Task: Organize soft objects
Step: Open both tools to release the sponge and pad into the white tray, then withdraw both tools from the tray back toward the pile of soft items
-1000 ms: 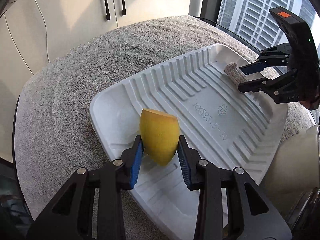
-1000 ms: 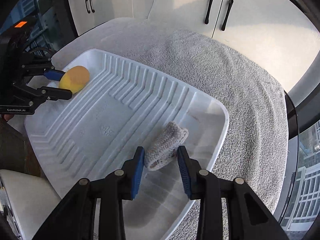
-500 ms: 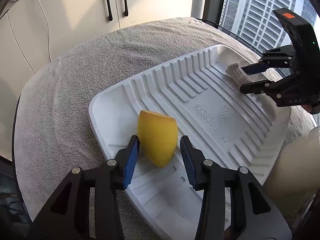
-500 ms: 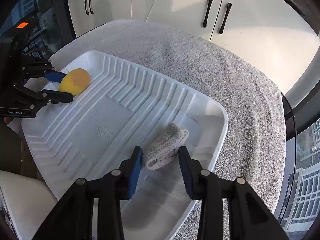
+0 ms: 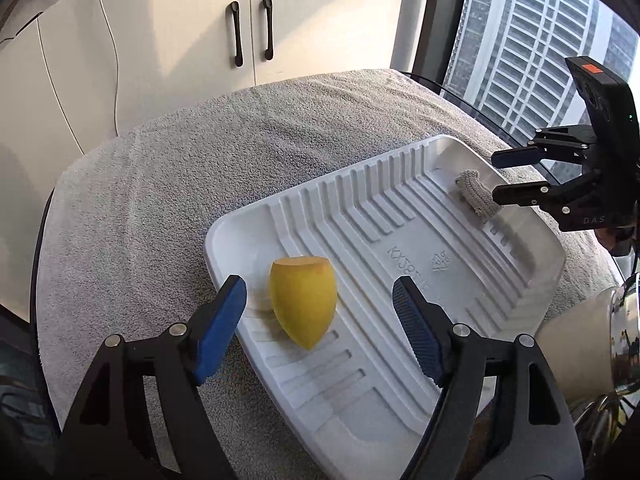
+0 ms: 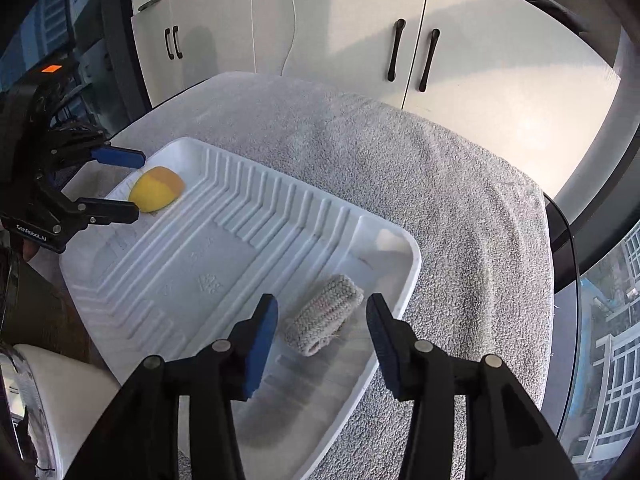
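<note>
Tray floor (image 5: 404, 216): an embossed code beginning "KX58" is read in the left wrist view; the remaining characters are hidden behind a gripper finger. A small embossed triangular mark is seen beside it, its digits too small to be read.
Left gripper (image 6: 136, 184) body: "GenRobot.AI" is printed in white on the black housing, as seen from the right wrist view.
Right gripper (image 5: 496, 178) body: the letters "DAS" are printed in pale type on the black housing; further letters are cut off.
</note>
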{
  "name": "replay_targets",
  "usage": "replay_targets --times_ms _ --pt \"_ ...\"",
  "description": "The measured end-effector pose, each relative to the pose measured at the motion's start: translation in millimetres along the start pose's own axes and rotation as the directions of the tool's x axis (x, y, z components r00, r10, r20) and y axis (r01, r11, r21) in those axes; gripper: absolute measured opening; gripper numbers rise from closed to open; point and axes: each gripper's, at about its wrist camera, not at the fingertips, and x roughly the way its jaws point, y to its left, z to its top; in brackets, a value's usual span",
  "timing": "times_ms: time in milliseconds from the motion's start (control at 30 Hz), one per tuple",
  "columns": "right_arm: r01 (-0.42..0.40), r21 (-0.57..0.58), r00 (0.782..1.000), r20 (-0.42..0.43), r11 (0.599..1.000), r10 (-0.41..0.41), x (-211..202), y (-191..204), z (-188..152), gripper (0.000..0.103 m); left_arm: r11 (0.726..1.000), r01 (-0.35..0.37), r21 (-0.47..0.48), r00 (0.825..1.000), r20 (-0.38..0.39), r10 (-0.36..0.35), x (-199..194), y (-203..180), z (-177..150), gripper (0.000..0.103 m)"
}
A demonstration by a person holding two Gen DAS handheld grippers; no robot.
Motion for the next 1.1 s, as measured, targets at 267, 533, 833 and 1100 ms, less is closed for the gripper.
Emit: replay_targets --times_ms 267,533,833,1100 --pt "0.017 0.008 1.0 0.014 1.0 -0.017 -11.9 0.2 -2.3 0.05 1.0 -0.012 -0.011 0.999 0.032 0.013 -11.1 -0.7 2.6 0.075" --pt "0.03 0.072 0.995 0.096 0.997 -0.037 -68.9 -11.1 -9.0 0.056 0.996 -0.06 -0.06 0.98 0.188 0.07 -93.1 4.9 -2.0 0.08" --pt "0.004 0.125 0.96 0.279 0.992 -0.039 -178.9 -4.5 -48.1 0.103 0.986 -0.132 -0.106 0.936 0.315 0.159 -181.1 -7.6 -46.8 0.103" --pt "0.024 0.155 0.935 0.346 0.988 -0.077 -224.6 16.0 -84.8 0.103 0.982 -0.152 -0.11 0.919 0.351 0.181 -215.8 -34.3 -83.9 0.103"
